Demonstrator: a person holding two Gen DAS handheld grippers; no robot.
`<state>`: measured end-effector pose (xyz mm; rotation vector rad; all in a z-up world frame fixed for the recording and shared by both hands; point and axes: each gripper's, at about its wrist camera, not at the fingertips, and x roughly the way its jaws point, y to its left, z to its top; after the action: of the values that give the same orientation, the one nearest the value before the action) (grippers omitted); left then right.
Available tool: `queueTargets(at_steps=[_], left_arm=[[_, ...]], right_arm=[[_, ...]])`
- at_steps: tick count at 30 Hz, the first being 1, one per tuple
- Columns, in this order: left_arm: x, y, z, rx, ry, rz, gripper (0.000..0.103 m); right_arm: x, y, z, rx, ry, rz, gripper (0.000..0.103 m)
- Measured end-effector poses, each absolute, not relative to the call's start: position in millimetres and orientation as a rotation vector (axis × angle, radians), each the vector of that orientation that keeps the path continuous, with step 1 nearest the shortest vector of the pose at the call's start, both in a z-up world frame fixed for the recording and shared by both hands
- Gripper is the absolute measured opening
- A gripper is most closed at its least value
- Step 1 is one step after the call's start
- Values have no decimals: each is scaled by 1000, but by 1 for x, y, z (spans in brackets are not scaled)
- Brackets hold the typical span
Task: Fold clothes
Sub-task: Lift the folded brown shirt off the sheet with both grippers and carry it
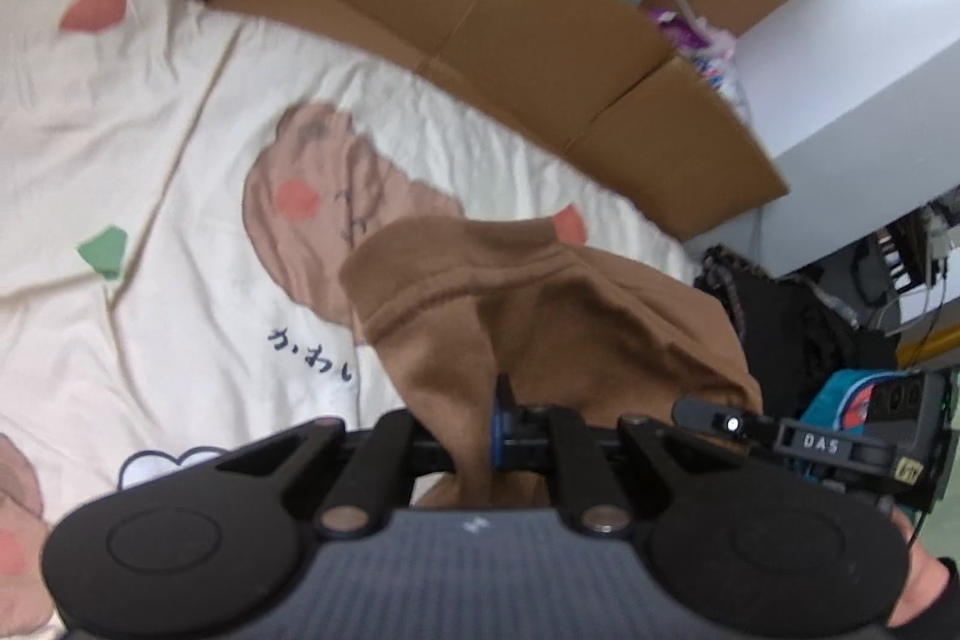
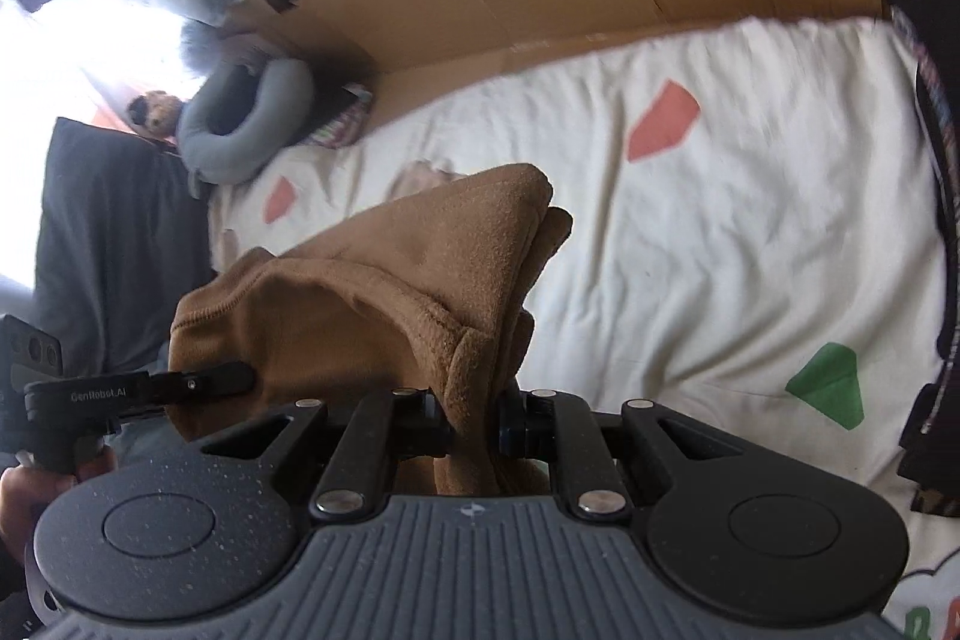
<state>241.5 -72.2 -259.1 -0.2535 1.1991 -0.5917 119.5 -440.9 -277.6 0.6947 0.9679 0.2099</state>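
Observation:
A brown fleece garment (image 1: 540,316) hangs between both grippers above a cream printed bedsheet (image 1: 180,148). My left gripper (image 1: 480,436) is shut on one edge of the garment, the cloth pinched between its jaws. My right gripper (image 2: 474,424) is shut on another edge of the same brown garment (image 2: 384,280), which bunches up in front of it. The right gripper also shows at the right edge of the left wrist view (image 1: 738,421). The left gripper shows at the left edge of the right wrist view (image 2: 198,382).
A flattened cardboard sheet (image 1: 510,10) stands along the far side of the bed. A grey neck pillow (image 2: 252,124) lies at the bed's head. Dark bags and clutter (image 1: 810,334) sit beyond the bed's foot. A dark pillow (image 2: 108,244) lies at the left.

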Motion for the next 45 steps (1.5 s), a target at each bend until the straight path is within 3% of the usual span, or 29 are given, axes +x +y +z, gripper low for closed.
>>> queueTargets(at_steps=[27, 35, 45], left_arm=[[180, -99, 7, -238, 904, -627, 6], [153, -100, 51, -255, 869, -631, 6], [115, -110, 79, -255, 862, -658, 6]], right_arm=[[59, -456, -11, 584, 671, 225, 11], [35, -456, 52, 515, 635, 221, 11], [-5, -467, 84, 484, 612, 210, 12]])
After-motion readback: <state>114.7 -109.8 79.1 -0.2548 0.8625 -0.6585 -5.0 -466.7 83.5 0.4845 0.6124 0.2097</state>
